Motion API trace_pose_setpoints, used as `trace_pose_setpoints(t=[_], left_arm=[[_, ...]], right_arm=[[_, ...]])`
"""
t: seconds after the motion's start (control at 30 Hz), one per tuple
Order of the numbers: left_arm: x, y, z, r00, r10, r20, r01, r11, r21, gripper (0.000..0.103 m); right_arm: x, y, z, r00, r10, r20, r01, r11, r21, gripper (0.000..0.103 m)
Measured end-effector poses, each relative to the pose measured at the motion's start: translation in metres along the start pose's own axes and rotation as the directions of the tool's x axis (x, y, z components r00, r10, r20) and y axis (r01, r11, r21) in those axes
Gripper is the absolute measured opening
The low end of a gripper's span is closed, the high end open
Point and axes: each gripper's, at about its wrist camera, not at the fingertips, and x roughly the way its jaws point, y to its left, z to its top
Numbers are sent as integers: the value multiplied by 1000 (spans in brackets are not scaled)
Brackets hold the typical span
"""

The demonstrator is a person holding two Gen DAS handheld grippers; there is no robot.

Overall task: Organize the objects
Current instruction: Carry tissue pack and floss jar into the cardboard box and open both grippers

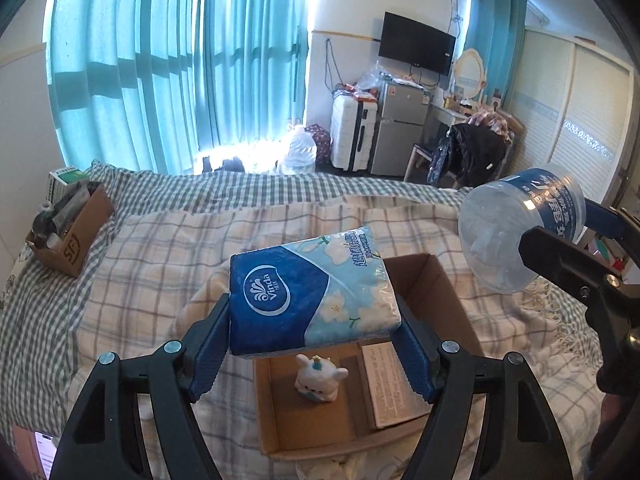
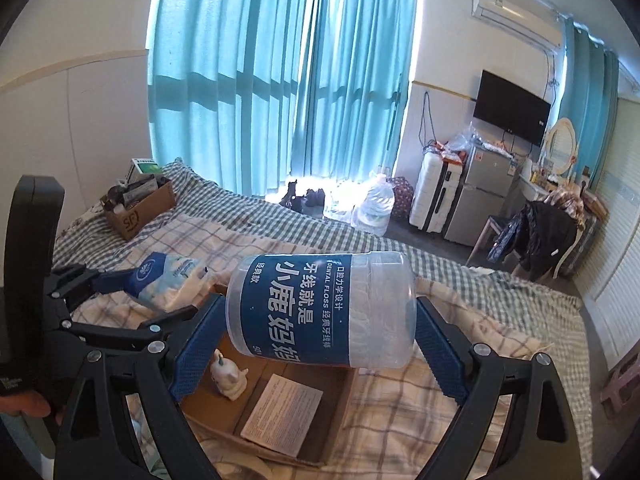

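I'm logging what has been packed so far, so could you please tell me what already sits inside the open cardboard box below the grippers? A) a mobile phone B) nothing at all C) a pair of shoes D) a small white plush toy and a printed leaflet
D: the small white plush toy and the printed leaflet lie inside the open cardboard box.

Daylight glares through teal curtains (image 1: 160,80); fisheye edges bend, dark corners.

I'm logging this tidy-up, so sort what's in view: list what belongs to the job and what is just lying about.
In the job:
- tissue pack, held by the left gripper
- floss jar, held by the right gripper
- open box below, with a small toy

Lying about:
- far box
- suitcase
- television
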Motion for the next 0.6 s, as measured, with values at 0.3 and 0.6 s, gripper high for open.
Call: trace_pose_setpoints(t=[0.3, 0.6], left_arm=[[53, 0, -16, 999, -10, -51, 11, 1000, 10, 76], [73, -7, -34, 995, -12, -95, 15, 1000, 27, 76]], right_arm=[[59, -7, -28, 997, 37, -73, -35, 999, 39, 91], [82, -8, -48, 992, 58, -114, -48, 995, 83, 91]])
